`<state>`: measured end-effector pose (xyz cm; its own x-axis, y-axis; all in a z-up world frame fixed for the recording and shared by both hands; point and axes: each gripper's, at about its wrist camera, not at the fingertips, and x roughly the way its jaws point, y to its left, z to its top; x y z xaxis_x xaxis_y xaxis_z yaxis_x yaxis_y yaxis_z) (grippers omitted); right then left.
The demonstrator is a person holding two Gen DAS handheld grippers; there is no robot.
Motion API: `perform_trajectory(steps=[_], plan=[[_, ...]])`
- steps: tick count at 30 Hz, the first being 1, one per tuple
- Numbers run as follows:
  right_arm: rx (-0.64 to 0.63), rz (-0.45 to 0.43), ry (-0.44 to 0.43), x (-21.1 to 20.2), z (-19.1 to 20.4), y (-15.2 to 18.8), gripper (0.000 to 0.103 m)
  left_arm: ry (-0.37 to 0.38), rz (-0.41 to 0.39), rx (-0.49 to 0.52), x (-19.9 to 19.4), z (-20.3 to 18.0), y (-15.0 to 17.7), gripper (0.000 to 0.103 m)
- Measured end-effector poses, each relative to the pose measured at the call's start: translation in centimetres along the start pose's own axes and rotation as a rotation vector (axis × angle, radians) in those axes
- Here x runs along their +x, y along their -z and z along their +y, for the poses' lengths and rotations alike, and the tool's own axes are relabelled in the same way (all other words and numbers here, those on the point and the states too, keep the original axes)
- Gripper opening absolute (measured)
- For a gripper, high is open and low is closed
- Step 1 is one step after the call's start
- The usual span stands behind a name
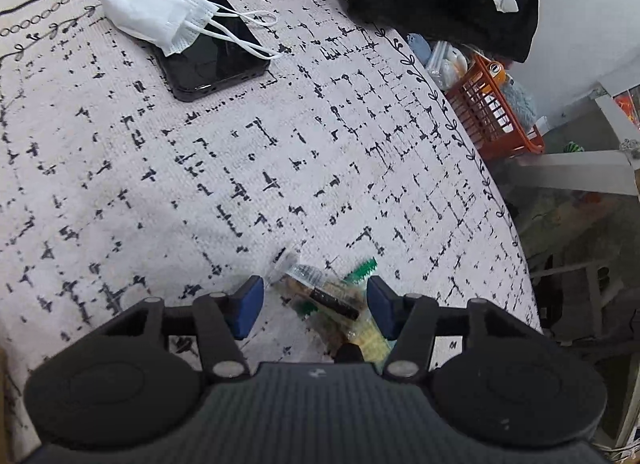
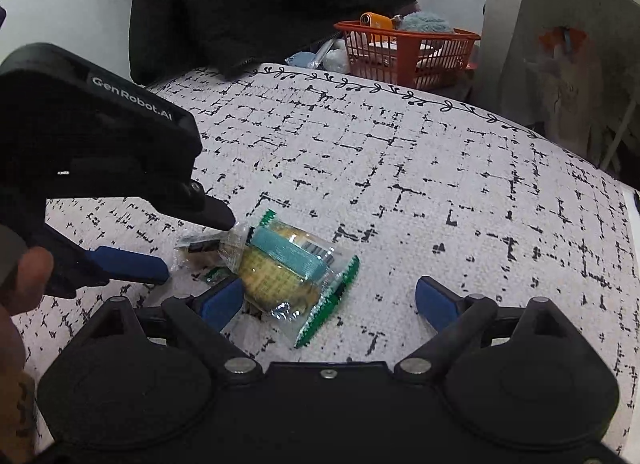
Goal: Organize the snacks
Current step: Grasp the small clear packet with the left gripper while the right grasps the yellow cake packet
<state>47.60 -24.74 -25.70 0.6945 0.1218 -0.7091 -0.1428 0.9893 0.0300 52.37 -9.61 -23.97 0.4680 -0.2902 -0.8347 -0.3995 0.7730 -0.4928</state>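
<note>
patterned tablecloth [image 2: 400, 168] | snack packets [image 2: 280, 268] | left gripper [image 1: 316, 306] straddling, unclamped

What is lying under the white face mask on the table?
A black smartphone lies flat beneath the white pleated face mask, on the patterned tablecloth. The mask covers the phone's upper left part; whether anything else is under it cannot be seen.

We note both cameras ride close above the patterned desk [image 1: 200, 168], each looking steeply down along its tool. Both views share the snack packets [image 2: 288, 268], the orange basket [image 2: 412, 52] and the dark cloth beyond.
</note>
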Motion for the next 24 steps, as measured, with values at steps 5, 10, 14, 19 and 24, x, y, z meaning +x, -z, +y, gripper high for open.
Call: perform_trajectory(steps=[5,10,14,19,24], plan=[[0.001,-0.011,-0.018,0.4,0.4,-0.3,0.093,0.011,0.023,-0.018,0.8,0.2,-0.6,0.036],[0.01,-0.007,-0.028,0.6,0.5,-0.4,0.089,0.026,0.026,-0.015,0.5,0.3,-1.0,0.006],[0.016,0.011,-0.054,0.4,0.4,-0.6,0.069,0.022,0.018,-0.005,-0.2,0.6,-1.1,0.0],[0.034,0.057,-0.086,-0.4,-0.2,-0.6,0.055,0.011,-0.003,-0.013,-1.2,1.5,-1.0,0.0],[0.074,0.095,-0.089,-1.4,-1.5,-0.4,0.052,0.026,0.008,0.003,-2.1,0.8,-0.9,0.004]])
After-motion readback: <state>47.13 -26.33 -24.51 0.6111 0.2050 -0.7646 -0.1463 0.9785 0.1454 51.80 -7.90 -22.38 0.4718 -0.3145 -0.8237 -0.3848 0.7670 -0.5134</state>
